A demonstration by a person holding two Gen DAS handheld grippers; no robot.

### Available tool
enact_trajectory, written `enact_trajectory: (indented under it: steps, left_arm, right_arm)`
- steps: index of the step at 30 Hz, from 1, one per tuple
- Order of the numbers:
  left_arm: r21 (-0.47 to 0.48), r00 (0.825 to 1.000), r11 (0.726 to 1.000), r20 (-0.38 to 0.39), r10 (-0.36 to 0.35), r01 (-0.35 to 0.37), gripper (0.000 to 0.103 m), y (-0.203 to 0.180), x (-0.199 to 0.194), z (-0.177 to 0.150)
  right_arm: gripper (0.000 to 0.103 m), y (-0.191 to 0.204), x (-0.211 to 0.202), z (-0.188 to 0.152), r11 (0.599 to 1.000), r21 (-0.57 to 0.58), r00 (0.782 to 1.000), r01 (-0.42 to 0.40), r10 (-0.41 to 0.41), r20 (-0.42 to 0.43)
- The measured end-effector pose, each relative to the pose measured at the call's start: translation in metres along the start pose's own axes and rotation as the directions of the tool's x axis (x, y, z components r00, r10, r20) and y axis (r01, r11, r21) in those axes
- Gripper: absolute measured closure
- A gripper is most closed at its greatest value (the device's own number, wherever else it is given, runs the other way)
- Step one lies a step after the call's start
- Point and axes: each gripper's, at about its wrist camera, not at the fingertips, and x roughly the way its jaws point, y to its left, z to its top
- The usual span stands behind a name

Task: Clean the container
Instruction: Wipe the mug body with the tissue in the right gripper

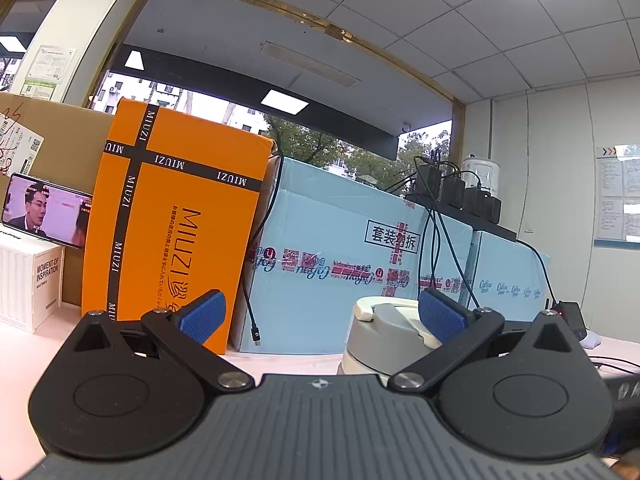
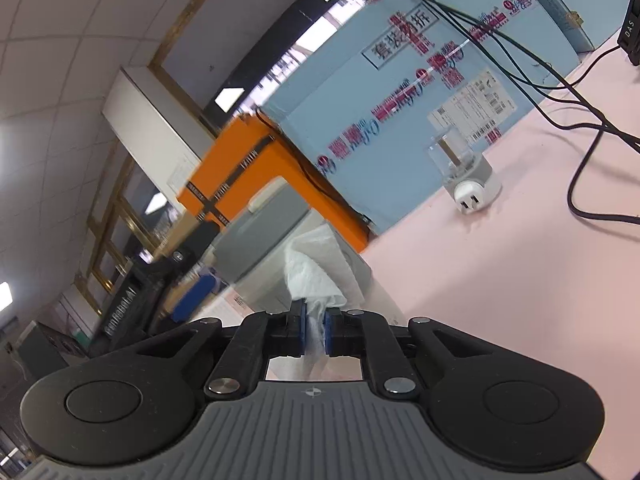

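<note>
- The container is only partly seen from the left wrist: its grey lid and white handle rise at the near right, its lower body cut off behind the gripper housing.
- From the right wrist the container is blurred, and what it holds cannot be made out.
- Left gripper is wide open, blue pads far apart; the right pad sits in front of the container lid, contact unclear.
- Right gripper is pinched tight on a white paper towel, which lies against the container's side.
- A small clear holder stands farther off on the pink table, a white plug at its base; contents hard to tell.
- The orange box reads "MIUZI"; the white box at far left reads "MOMENT OF INSPIRATION".
- The blue cartons carry Chinese print and red tape.
- A phone leans at left, screen lit.
</note>
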Motion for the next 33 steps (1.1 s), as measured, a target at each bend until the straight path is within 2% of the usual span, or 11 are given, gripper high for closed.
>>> enact_trajectory:
  steps: [10,20,28,33]
  left_arm:
    - [0.005,1.000,1.000,0.003,0.000,0.000,0.000,-0.001,0.000,0.000]
    - [0.008,1.000,1.000,0.005,0.003,-0.003,0.000,0.000,0.001,-0.001]
    - [0.011,1.000,1.000,0.005,-0.002,0.002,0.000,-0.002,0.001,-0.001]
    - [0.008,1.000,1.000,0.007,0.005,-0.005,0.000,-0.002,0.000,-0.001]
  right_arm:
    - [0.095,0.011,-0.007,0.005,0.999,-0.034,0.999,-0.018,0.019,0.047]
    - [0.095,0.004,0.002,-0.007,0.997,-0.043,0.998,0.063,-0.064,-0.019]
    - [0.095,0.025,-0.014,0.007,0.997,-0.069,0.995,-0.045,0.051,0.081]
    - [0.095,0.029,-0.008,0.005,0.995,-0.102,0.998,-0.018,0.025,0.064]
